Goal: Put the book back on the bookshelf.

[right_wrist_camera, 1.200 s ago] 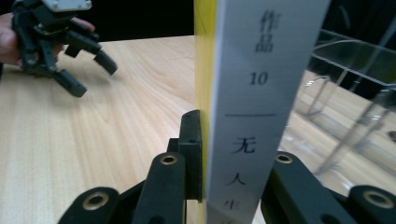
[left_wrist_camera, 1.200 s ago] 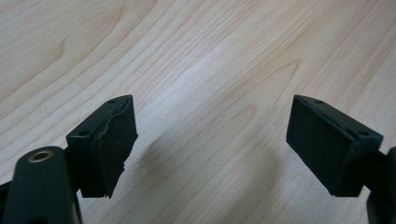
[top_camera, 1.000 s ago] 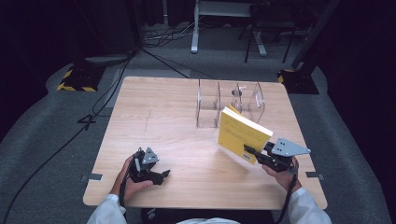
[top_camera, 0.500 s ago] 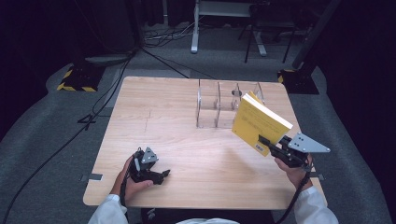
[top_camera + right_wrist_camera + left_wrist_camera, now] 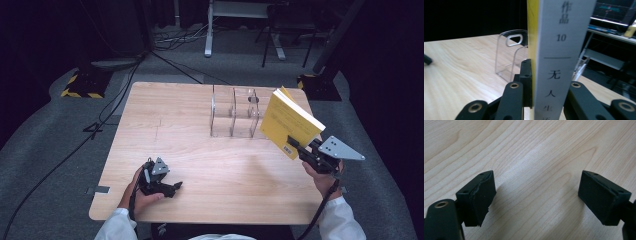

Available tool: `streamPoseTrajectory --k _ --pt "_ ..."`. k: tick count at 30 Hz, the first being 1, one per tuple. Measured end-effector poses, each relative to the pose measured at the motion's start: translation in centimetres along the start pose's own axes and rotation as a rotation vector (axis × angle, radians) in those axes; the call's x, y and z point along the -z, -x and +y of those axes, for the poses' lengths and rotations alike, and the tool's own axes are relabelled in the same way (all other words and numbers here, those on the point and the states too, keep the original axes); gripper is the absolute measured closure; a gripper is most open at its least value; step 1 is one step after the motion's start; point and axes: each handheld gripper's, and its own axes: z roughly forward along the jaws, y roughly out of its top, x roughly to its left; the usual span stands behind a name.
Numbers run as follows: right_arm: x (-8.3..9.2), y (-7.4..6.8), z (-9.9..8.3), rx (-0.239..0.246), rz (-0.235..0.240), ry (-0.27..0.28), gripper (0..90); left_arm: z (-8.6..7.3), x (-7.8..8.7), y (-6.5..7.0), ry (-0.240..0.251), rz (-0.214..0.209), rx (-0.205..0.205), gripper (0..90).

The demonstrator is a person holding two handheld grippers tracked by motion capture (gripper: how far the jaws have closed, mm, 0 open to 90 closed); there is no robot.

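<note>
A yellow book point(image 5: 289, 122) with a pale spine point(image 5: 560, 50) is lifted off the table at the right, tilted, with my right gripper point(image 5: 300, 148) shut on its lower corner. Seen along the right gripper point(image 5: 546, 75), the jaws press on both covers. A clear acrylic file rack point(image 5: 234, 112) stands on the table just left of the book; its divider point(image 5: 510, 53) appears behind the book's edge. My left gripper point(image 5: 172, 187) rests low over the wooden table point(image 5: 170, 125) near the front left. Its jaws stand wide apart over bare wood point(image 5: 536, 195), holding nothing.
The table's right edge runs close below the right hand. Beyond the table lie grey carpet, cables point(image 5: 95, 125), a yellow-black striped base point(image 5: 82, 82) and metal stand legs point(image 5: 272, 45).
The right gripper has carried the book up and to the right, toward the rack's right end. The left gripper has stayed in place.
</note>
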Motion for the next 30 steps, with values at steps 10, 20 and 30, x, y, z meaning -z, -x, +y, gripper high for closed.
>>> streamPoseTrajectory --k 10,20,30 --pt "-2.4 1.5 0.4 -0.030 -0.060 -0.023 76.5 0.1 -0.1 0.0 0.000 -0.006 -0.008 15.1" --pt "-5.8 2.2 0.7 -0.038 -0.132 -0.070 76.5 0.1 0.0 0.0 -0.001 -0.008 -0.017 15.5" --pt "-8.2 2.3 0.3 -0.066 -0.175 -0.097 76.4 0.1 0.0 0.0 -0.002 -0.016 -0.038 15.7"
